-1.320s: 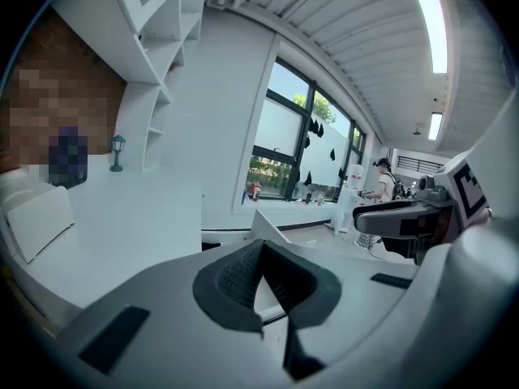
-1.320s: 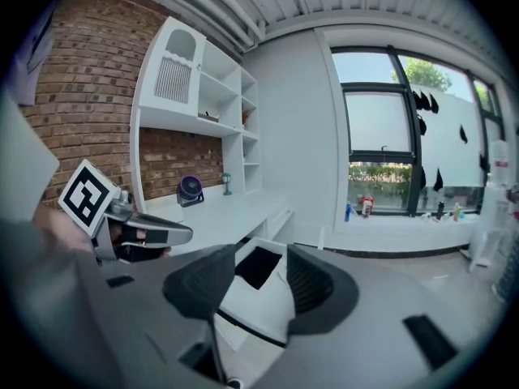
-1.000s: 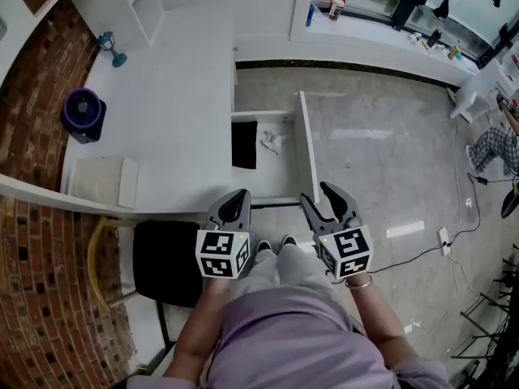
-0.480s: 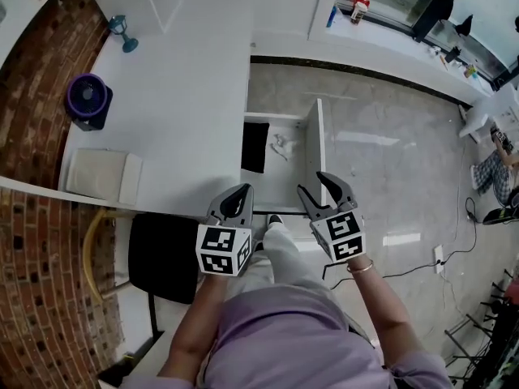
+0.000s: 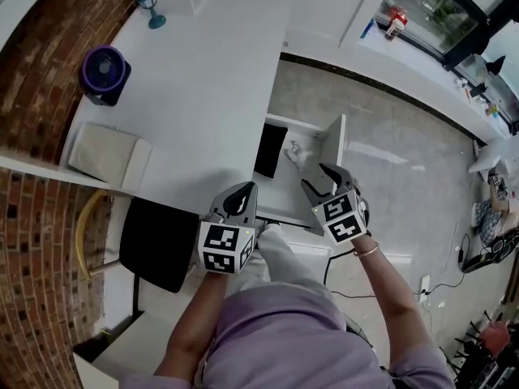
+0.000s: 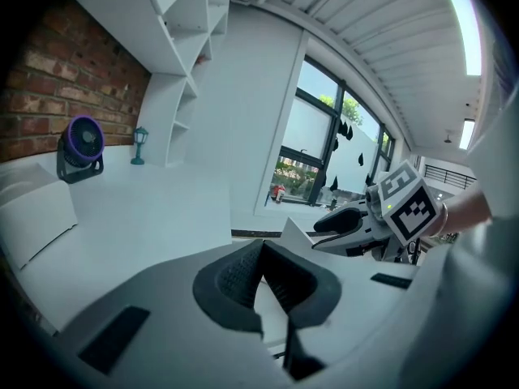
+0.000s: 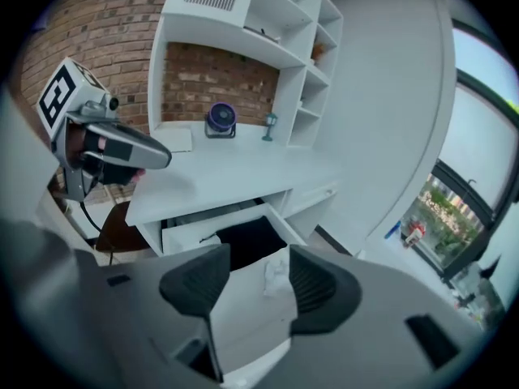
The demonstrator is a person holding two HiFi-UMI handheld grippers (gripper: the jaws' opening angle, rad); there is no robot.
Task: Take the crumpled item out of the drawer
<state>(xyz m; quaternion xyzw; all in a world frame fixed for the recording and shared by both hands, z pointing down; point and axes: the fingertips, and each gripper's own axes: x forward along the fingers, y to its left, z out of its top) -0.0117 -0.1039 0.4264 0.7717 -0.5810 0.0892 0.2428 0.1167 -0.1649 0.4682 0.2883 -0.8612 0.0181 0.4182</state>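
Lower centre, the right claw [image 5: 318, 181] tilted steeply down toward the white drawer [image 5: 338, 146]. Its ribbed jaws were just opening, empty, short of the crumpled white item [image 5: 297, 151]. The left claw [image 5: 239, 201] was closed on nothing.

Ahead of the left claw [image 5: 242, 193] and off to its left we see a broad white desk [image 5: 203, 87], bounded on its far left by a red brick wall [image 5: 40, 47]. Just left of that claw, a black chair [image 5: 154, 245] stands at the desk's near edge. Beyond the right claw [image 5: 318, 178] we find glossy grey floor tiles [image 5: 405, 160], then a white ledge [image 5: 381, 63] under tall windows [image 5: 438, 10] bright with daylight. White shelving [image 7: 276, 39] rises above the desk.
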